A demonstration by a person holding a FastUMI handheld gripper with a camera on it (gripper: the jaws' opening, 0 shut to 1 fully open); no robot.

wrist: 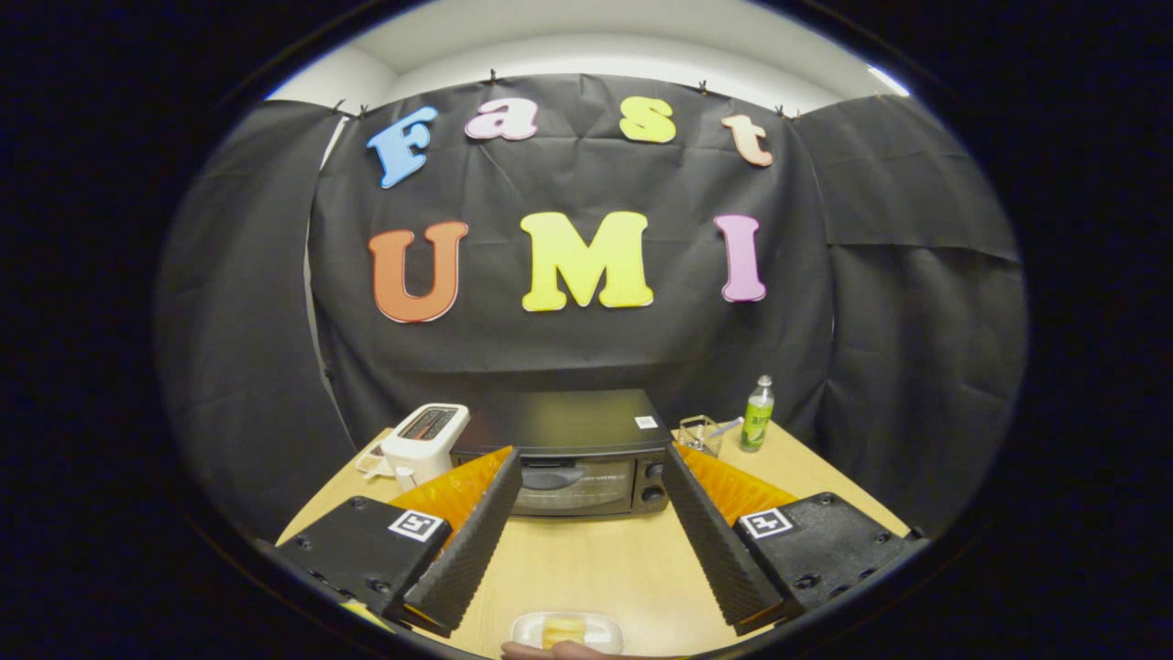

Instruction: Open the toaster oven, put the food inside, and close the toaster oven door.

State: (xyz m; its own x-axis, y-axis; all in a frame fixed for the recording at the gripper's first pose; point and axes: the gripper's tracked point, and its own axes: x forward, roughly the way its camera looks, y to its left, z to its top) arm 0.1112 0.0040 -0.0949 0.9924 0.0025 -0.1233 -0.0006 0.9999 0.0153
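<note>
I hold the gripper (591, 472) above the surface (596, 559), and its fingers stand wide apart with nothing between them. I think they are spread like this because the first step is the door, and open fingers can go around a handle without any adjustment.

The toaster oven (573, 454) stands beyond the fingers, almost exactly in the gap between their tips, so the approach is straight forward. Its door (573, 486) looks closed, with the handle (550, 478) along the upper part of the glass and two knobs (652, 481) at the side of the door. I judge the task has not really started.

The food (564, 631) is a pale yellow piece in a small clear tray (527, 628), lying on the surface just below the fingers, on my near side. The edge of a hand (550, 651) touches this tray, probably to place it within easy reach for later.

Beyond the left finger a white toaster (423, 442) stands just beside the oven. Beyond the right finger are a small wire basket (699, 434) and a green bottle (757, 414), a little apart from the oven. These are aside from my path, so I only need care not to drift sideways.
</note>
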